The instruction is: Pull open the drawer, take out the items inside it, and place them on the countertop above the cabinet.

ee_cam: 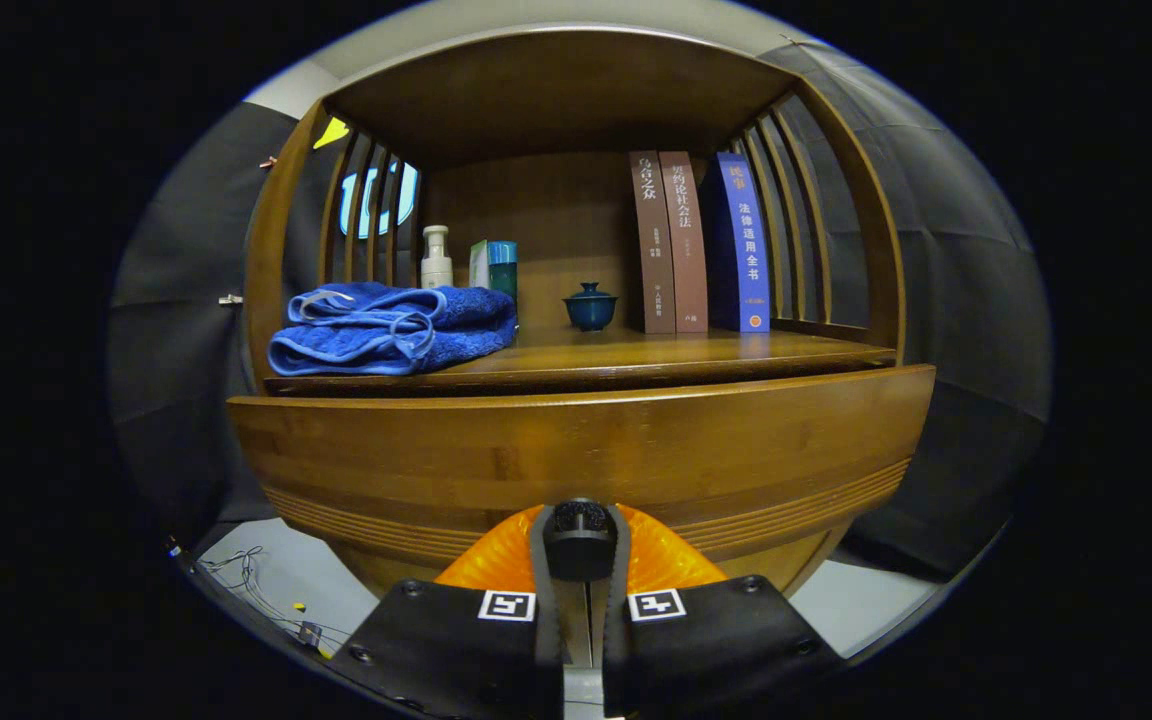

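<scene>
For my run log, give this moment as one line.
gripper: shut on drawer knob | drawer: front closed or barely open | countertop: blue towel, books

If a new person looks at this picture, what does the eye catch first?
First, the gripper, its fingers closed on the dark round knob of the wooden drawer front. Above it, on the countertop, a folded blue towel lies toward the left. Three upright books stand toward the right, a small blue lidded cup between.

Glossy varnished wooden drawer front (pixel 576 455), dark ribbed round knob (pixel 580 535) nipped by the jaws, fluffy blue terry towel (pixel 391 328), shiny glazed lidded cup (pixel 590 306)
</scene>
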`<state>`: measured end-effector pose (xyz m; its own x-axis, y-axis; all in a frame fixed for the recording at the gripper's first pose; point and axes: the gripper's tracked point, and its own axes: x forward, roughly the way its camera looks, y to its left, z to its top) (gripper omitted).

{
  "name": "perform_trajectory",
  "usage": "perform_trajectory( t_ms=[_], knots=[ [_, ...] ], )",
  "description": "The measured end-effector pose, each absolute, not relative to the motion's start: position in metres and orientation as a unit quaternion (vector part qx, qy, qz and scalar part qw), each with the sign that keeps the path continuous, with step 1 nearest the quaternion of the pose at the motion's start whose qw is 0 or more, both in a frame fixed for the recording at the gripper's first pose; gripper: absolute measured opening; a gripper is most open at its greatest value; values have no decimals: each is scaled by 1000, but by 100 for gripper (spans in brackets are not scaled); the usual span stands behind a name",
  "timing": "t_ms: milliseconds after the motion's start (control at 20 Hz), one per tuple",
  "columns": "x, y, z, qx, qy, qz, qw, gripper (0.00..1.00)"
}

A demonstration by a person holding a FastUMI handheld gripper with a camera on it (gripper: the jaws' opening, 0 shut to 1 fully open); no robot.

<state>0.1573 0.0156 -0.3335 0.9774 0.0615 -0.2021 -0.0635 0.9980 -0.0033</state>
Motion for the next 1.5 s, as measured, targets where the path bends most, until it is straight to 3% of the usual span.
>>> perform_trajectory(
  t_ms=[550,900,1050,1250,1500],
  knots=[
    [43,1,-329,10,114,39,993,19],
    [32,-1,-340,-16,121,43,992,19],
    [30,0,-344,-26,136,51,989,44],
    [20,-5,-335,-14,141,38,989,97],
    [11,-24,-277,12,132,5,991,98]
  ],
)
